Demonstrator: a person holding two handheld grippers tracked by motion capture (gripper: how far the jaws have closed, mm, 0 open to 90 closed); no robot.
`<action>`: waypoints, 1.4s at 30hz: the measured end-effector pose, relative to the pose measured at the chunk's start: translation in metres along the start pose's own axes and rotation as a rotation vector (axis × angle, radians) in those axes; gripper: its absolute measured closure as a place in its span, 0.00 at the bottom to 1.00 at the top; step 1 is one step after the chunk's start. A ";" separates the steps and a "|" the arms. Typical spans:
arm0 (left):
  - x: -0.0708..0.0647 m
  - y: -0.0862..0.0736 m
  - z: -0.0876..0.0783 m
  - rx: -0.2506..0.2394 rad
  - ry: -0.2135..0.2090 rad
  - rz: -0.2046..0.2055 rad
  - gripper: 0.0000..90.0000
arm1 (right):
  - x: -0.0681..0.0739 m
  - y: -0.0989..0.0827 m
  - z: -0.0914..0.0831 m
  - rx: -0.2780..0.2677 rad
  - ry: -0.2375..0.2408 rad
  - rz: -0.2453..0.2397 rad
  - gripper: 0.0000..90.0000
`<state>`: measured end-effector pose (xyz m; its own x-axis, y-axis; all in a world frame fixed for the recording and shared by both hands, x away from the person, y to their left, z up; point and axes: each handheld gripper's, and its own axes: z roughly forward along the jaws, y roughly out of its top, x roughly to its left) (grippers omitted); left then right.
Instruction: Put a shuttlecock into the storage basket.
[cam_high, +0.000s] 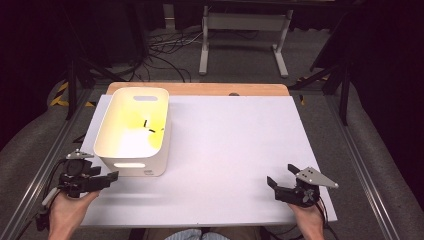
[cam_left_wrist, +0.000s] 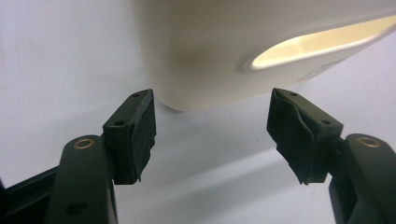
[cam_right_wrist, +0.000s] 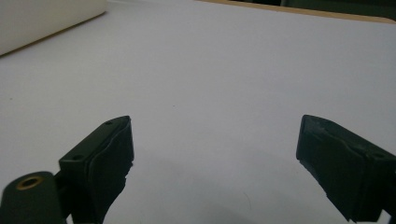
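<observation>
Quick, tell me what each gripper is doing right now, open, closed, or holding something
Left gripper: open, holding nothing, jaws aimed at the white bin just ahead.
Right gripper: open, holding nothing, over the white table.

Left gripper (cam_high: 111, 175) jaws wide, empty; right gripper (cam_high: 281, 176) jaws wide, empty; both hands low.

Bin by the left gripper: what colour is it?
Cream-white bin, with a yellow glow inside; clearest in the high view.

white bin (cam_high: 134, 131) beside left claw (cam_high: 111, 176)
</observation>
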<state>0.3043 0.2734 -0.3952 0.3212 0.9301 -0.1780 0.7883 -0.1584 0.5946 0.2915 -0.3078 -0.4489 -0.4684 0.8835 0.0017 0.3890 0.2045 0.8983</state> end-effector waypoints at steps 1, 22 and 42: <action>-0.001 0.000 0.000 -0.002 -0.005 0.005 0.37 | 0.001 0.000 0.000 -0.002 0.007 0.000 0.13; -0.013 -0.012 0.007 -0.096 -0.049 0.014 0.36 | 0.004 0.002 0.000 -0.006 0.020 -0.004 0.13; -0.025 -0.029 0.012 -0.214 -0.041 0.038 0.35 | 0.010 0.001 -0.005 -0.015 0.036 -0.010 0.13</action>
<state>0.2795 0.2511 -0.4174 0.3727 0.9100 -0.1816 0.6471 -0.1146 0.7538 0.2836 -0.3012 -0.4464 -0.5003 0.8658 0.0077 0.3723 0.2072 0.9047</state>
